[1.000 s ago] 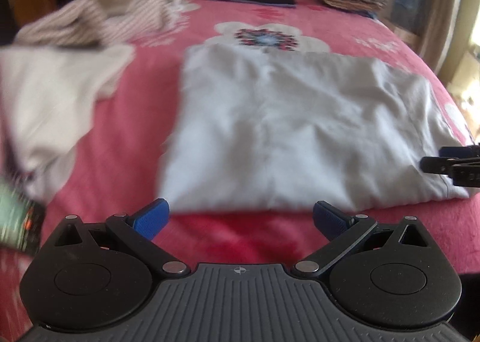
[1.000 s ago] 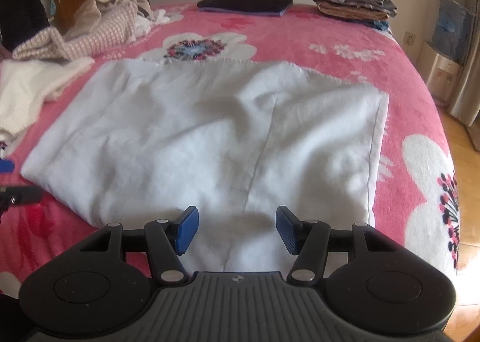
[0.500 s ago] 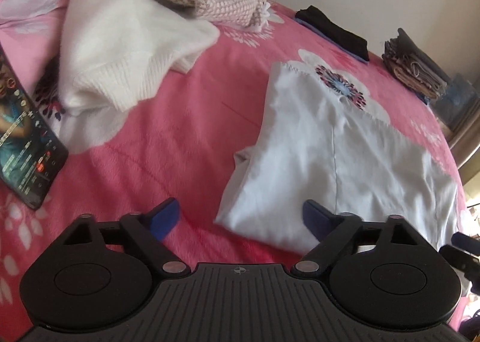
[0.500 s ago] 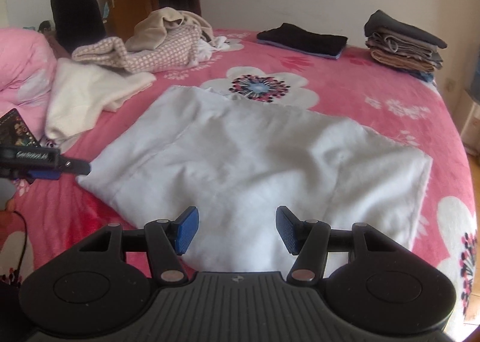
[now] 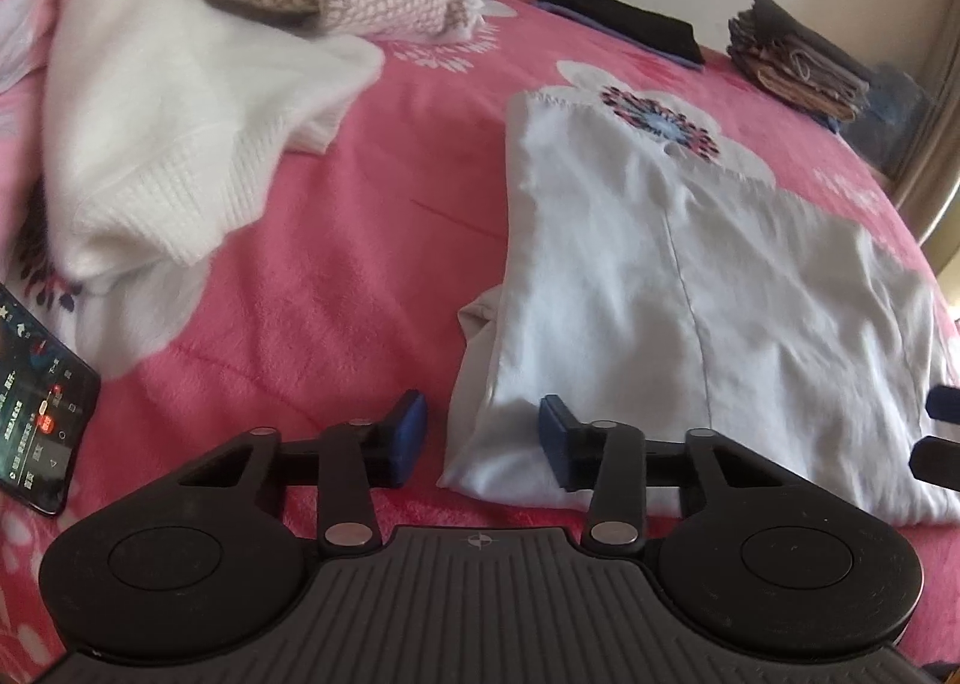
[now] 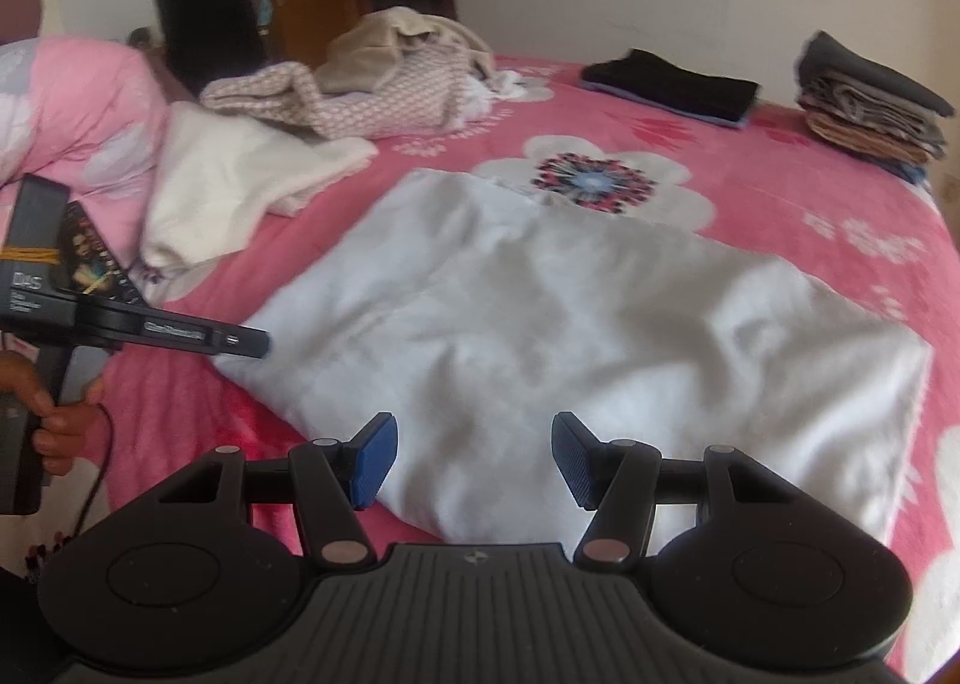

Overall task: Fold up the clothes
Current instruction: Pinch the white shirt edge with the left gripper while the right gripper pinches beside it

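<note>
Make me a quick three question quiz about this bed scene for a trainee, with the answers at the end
1. True or false: the left gripper is shut on the white garment.
2. Which lies nearest the white knit sweater at the left edge of the left wrist view? A) the phone B) the stack of folded clothes C) the black folded garment
3. Fill in: the right gripper hovers with its jaws ____ over the white garment's near edge.

Key: 1 false, its jaws are open around the near left corner; 2 A; 3 open.
</note>
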The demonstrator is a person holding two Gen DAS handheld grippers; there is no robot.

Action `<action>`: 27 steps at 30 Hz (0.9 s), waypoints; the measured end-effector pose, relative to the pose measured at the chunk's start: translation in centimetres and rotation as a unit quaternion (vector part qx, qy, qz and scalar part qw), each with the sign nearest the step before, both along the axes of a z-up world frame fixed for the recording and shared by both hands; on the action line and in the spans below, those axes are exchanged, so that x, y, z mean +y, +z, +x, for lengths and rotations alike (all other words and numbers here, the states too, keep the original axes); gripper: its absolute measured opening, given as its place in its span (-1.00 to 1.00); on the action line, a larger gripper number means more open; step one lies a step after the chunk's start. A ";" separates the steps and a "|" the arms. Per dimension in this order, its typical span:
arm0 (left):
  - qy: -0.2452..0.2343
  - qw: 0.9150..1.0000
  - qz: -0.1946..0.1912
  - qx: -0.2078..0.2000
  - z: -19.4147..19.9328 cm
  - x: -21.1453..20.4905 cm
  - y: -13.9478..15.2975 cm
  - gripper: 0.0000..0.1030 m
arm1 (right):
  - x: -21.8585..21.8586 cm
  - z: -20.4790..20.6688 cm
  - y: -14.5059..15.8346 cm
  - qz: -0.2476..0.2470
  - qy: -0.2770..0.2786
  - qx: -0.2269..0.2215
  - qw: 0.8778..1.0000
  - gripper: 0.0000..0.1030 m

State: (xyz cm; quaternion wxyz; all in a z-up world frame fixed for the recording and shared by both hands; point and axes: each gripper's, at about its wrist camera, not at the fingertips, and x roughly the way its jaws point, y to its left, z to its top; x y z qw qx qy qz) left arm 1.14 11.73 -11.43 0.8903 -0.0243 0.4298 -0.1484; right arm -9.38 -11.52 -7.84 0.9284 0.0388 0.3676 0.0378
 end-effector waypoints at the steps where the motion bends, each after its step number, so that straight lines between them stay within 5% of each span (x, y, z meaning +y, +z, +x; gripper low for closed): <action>1: -0.002 1.000 -0.002 0.001 0.0 0.0 -0.1 -0.39 | 0.5 0.2 0.0 -0.001 0.010 -0.002 1.000 0.16; 3: -0.005 1.000 -0.008 0.005 0.2 0.1 -0.1 -0.70 | 1.5 0.8 0.1 -0.002 0.035 -0.006 0.999 0.16; 6: -0.005 1.000 -0.024 0.012 0.4 0.3 0.0 -0.90 | 3.4 1.6 0.0 -0.010 0.079 -0.013 0.997 0.17; 21: 0.048 0.980 -0.167 0.101 2.7 3.5 0.1 -0.97 | 14.1 6.4 -3.9 -0.125 0.225 -0.050 0.965 0.27; 27: 0.050 0.974 -0.193 0.107 2.9 3.8 0.4 -0.97 | 14.8 7.0 -4.9 -0.141 0.204 -0.052 0.967 0.13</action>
